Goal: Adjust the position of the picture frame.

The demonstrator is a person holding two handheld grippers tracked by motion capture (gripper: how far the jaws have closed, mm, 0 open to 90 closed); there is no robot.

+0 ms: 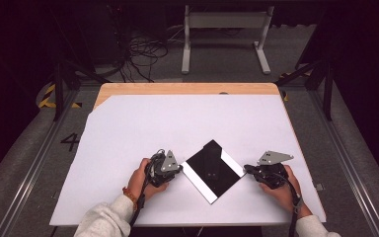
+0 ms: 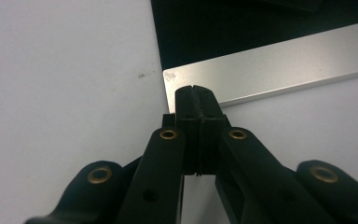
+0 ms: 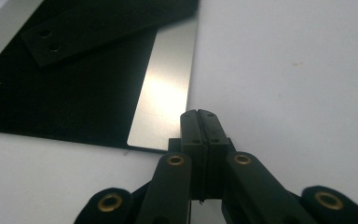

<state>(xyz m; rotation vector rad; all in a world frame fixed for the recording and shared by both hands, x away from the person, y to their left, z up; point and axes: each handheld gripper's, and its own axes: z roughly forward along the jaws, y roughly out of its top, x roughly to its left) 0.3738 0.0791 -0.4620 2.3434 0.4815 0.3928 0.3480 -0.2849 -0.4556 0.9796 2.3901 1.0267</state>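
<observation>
On the white sheet (image 1: 143, 128) that covers most of the wooden desk (image 1: 187, 89), the person's left hand (image 1: 143, 178) holds the left gripper (image 1: 176, 169) near the front edge, left of centre. Seen from the left gripper view, this gripper (image 2: 196, 93) has its two black jaws pressed flat together with nothing between them, and their tips sit at the corner of a silver metal strip (image 2: 279, 74).

Just to the right of it lies a flat square black panel (image 1: 212, 165), turned like a diamond so that one corner points to the front edge of the desk. It has silver metal strips along two opposite sides, one (image 1: 197, 182) on the lower left and one (image 1: 231, 163) on the upper right. A narrower black bar with small holes (image 1: 211, 158) lies on top of the panel; the right gripper view shows it (image 3: 102, 28) lying across the dark surface.

Right of the panel, the right hand (image 1: 284, 190) holds the right gripper (image 1: 249, 170), whose tips are at the panel's right corner. In its own view this gripper (image 3: 200, 116) is likewise closed tight on nothing, its tips at the near end of the silver strip (image 3: 168, 93), whether touching it or just short I cannot tell.
</observation>
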